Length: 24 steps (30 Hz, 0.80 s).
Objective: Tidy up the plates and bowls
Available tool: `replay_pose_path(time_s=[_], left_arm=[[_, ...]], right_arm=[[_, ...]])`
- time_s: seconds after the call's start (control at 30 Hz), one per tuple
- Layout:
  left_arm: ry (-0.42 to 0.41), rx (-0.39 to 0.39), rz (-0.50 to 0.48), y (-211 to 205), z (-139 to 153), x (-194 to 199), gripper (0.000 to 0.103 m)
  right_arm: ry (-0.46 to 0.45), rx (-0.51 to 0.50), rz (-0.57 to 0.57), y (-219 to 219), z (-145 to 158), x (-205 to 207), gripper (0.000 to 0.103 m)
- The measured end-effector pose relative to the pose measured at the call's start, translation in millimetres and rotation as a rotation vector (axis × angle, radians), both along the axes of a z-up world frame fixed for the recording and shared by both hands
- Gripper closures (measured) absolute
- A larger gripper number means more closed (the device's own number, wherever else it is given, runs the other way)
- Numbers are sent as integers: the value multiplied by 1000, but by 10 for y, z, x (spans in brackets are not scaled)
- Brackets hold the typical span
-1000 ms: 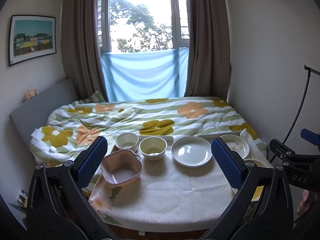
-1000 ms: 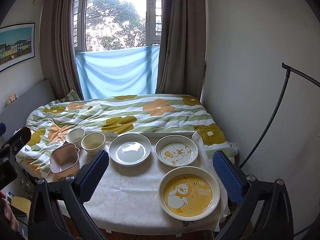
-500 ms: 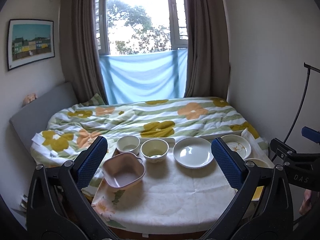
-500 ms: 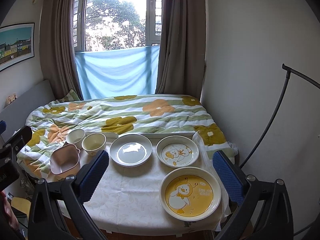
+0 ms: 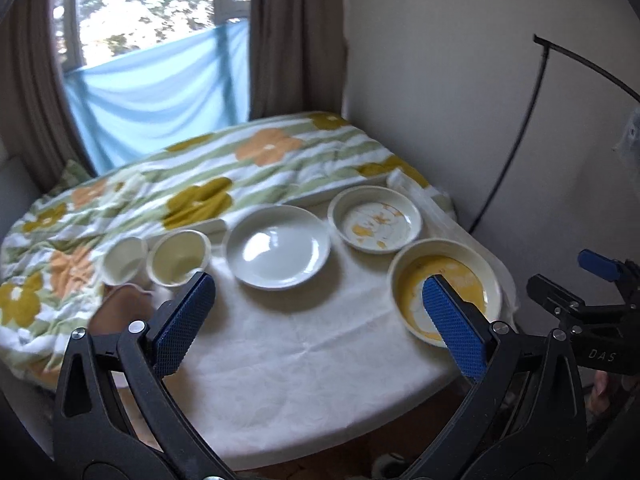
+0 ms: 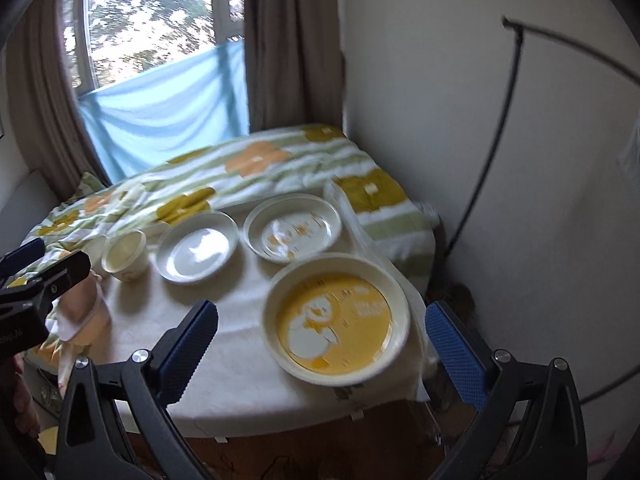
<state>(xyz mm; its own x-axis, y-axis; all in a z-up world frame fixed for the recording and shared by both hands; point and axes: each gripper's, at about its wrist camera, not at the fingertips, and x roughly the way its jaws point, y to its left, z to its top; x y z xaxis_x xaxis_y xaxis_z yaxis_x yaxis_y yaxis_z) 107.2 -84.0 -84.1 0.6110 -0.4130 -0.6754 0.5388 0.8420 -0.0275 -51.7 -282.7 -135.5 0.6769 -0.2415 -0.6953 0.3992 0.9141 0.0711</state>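
Both views swung right; yellow plate (image 6: 335,317) between right tool (image 6: 324,344) tips.

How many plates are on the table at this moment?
3. A plain white plate mid-table, a small duck-print plate to its right by the bed, and a large yellow duck plate at the near right edge. None look hidden.

— How many plates?
— Three: a plain white plate (image 5: 277,247), a small duck plate (image 5: 375,219) and a yellow duck plate (image 6: 337,318).
— Bowls?
— Three: a cream bowl (image 5: 178,258), a white bowl (image 5: 124,260) and a pink bowl (image 5: 120,307).
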Motion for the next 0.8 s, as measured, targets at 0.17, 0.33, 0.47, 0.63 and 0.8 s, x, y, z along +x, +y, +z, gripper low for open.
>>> replay_pose_path(time_s=[0.17, 0.33, 0.47, 0.63, 0.8], left_arm=[[136, 31, -134, -650, -639, 297, 1], [295, 67, -220, -1194, -1324, 597, 12], [373, 121, -254, -1475, -1724, 757, 34], [449, 147, -267, -1641, -2034, 801, 58], [484, 152, -278, -1677, -2116, 801, 77]], right_arm=[[64, 128, 5, -453, -505, 55, 0], [95, 254, 29, -828, -1003, 152, 14], [109, 365, 43, -1094, -1347, 250, 42], [124, 427, 56, -1279, -1601, 365, 64], [117, 448, 52, -1410, -1664, 441, 77]])
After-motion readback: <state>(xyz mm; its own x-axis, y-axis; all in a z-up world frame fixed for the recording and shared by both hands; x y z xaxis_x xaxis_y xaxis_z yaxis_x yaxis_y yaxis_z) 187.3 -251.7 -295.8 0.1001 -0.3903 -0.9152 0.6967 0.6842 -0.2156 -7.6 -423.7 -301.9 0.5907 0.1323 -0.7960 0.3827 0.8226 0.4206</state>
